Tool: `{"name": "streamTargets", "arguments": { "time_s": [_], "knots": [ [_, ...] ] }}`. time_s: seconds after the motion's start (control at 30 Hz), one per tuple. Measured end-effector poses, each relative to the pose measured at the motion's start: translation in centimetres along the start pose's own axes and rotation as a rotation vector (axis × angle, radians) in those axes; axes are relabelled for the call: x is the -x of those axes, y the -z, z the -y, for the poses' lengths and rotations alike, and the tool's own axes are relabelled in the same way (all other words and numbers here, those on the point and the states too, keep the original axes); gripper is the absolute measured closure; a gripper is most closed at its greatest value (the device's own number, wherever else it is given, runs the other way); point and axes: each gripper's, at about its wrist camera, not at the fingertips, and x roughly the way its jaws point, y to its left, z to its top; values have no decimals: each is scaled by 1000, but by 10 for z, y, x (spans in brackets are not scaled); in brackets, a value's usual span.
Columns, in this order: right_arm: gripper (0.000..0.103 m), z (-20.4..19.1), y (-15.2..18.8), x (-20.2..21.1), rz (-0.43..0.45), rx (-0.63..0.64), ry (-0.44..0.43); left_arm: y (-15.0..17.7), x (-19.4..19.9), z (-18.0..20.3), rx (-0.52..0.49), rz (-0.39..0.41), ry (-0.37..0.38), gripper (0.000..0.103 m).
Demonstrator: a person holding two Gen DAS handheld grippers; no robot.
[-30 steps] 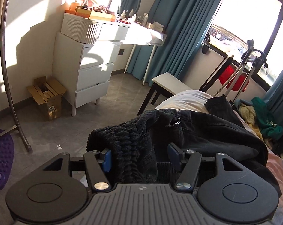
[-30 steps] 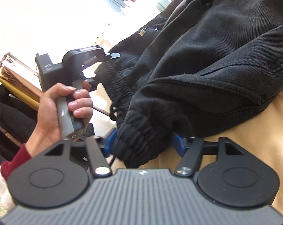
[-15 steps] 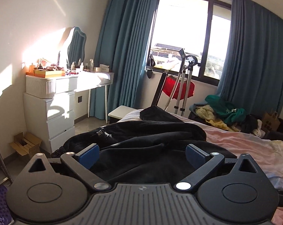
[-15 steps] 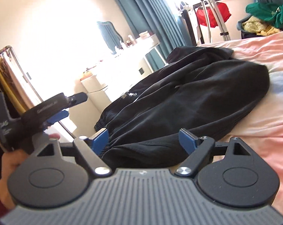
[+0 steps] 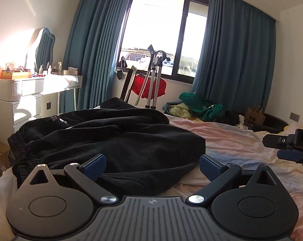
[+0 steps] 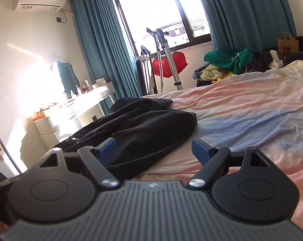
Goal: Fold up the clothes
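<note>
Black trousers with an elastic waistband (image 5: 111, 140) lie bunched on the bed's near left part; they also show in the right wrist view (image 6: 143, 128). My left gripper (image 5: 152, 165) is open and empty, just in front of the trousers' near edge. My right gripper (image 6: 154, 149) is open and empty, at the trousers' right edge; its tip also shows at the right of the left wrist view (image 5: 290, 150).
The bed has a pink and blue sheet (image 5: 241, 140). A heap of green and yellow clothes (image 5: 197, 108) lies at the far end. A white dresser (image 5: 20, 98) stands left. A garment steamer (image 5: 155, 80) and paper bag (image 5: 254, 116) stand by the window.
Both grippers let go of the black trousers, opened wide and drew back and up. The trousers now lie on the bed. The right gripper has moved to the right.
</note>
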Motion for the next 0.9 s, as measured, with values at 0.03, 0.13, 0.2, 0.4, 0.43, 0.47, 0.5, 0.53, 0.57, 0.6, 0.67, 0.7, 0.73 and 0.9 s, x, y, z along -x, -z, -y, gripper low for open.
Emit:
{"name": "streamTargets", "arguments": {
  "time_s": [0.03, 0.13, 0.2, 0.4, 0.43, 0.47, 0.5, 0.53, 0.57, 0.6, 0.67, 0.7, 0.73, 0.9],
  "knots": [
    [19, -1, -2, 0, 7, -3, -1, 0, -3, -1, -2, 2, -5, 2],
    [19, -5, -4, 2, 27, 3, -3, 3, -11, -5, -4, -16, -16, 2],
    [19, -8, -4, 3, 20, 28, 10, 5, -17, -9, -17, -37, -32, 2],
    [19, 0, -6, 6, -6, -10, 33, 11, -37, 4, -88, -104, 12, 2],
    [19, 2, -7, 7, -2, -20, 43, 14, -44, 10, -104, -134, 28, 2],
    [19, 5, -8, 9, 2, -30, 53, 16, -51, 17, -121, -164, 45, 3],
    [19, 7, -10, 10, 7, -41, 64, 19, -59, 24, -141, -190, 61, 3],
    [19, 13, -12, 12, 10, -63, 66, 23, -69, 33, -168, -212, 74, 3],
    [19, 19, -14, 14, 11, -91, 64, 24, -82, 42, -192, -229, 81, 3],
    [19, 28, -16, 16, 14, -131, 52, 21, -99, 51, -210, -240, 79, 3],
    [19, 47, -20, 20, 23, -219, 26, 16, -133, 69, -245, -263, 75, 4],
    [19, 57, -21, 22, 31, -259, 21, 13, -150, 79, -263, -274, 73, 6],
    [19, 66, -20, 20, 32, -284, 40, 10, -167, 88, -280, -285, 71, 8],
    [17, 112, -12, -3, 8, -413, 155, -3, -252, 134, -369, -340, 60, 8]
  ]
}}
